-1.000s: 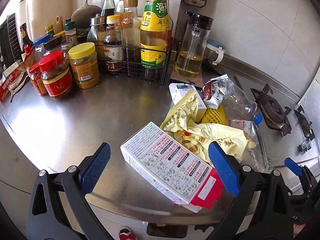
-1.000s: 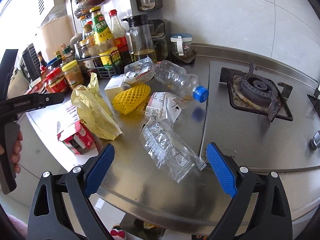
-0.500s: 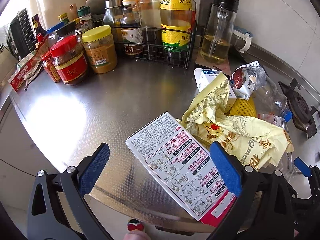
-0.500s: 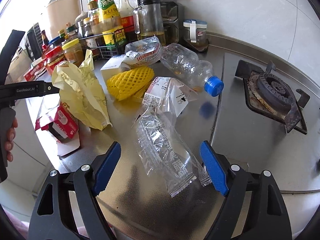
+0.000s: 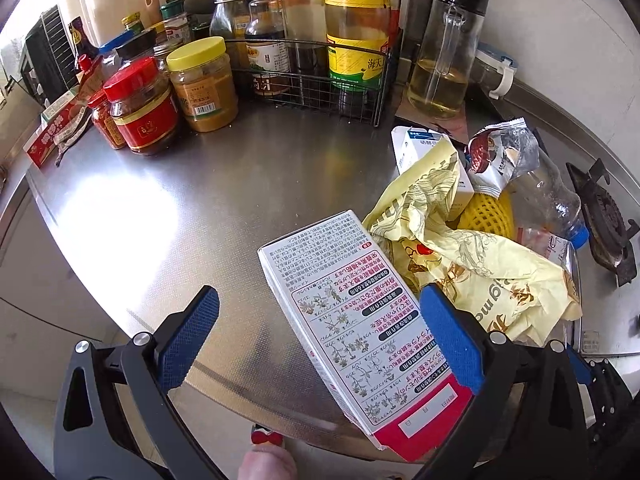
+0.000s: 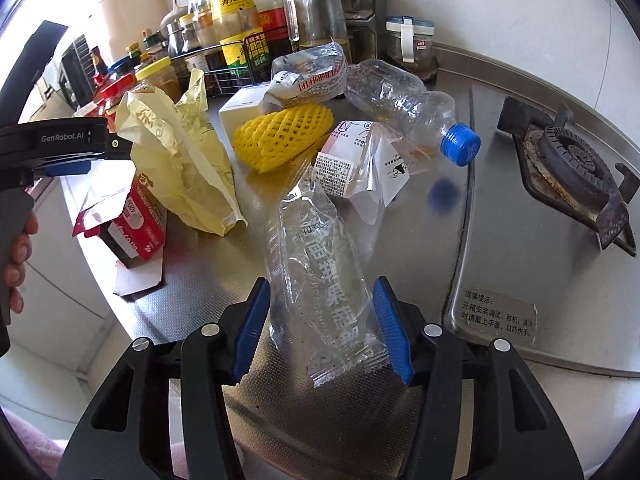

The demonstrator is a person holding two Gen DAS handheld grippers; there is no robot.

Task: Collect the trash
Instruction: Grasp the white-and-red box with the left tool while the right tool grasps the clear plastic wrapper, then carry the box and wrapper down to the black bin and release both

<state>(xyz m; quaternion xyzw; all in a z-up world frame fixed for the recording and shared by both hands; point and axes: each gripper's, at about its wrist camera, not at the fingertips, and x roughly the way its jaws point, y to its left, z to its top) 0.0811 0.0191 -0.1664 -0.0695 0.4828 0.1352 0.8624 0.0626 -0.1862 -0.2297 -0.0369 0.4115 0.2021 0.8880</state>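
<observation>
my right hand-held gripper (image 6: 322, 330): pads hugging the clear wrapper (image 6: 320, 276), bottom center | left hand-held gripper (image 5: 320, 340): wide apart, carton (image 5: 360, 328) lying between, lower right

right claw (image 6: 322, 326) narrowed around clear wrapper (image 6: 320, 272) | left claw (image 5: 320, 340) advanced over box (image 5: 360, 320)

At the left of the right wrist view, the black handle of the left gripper (image 6: 64, 148) says "GenRobot.AI". At the top of the left wrist view, the tall yellow-labelled glass bottle (image 5: 360, 24) shows "海天". The silver sticker on the steel stove top (image 6: 498, 316) starts "温馨提示".
</observation>
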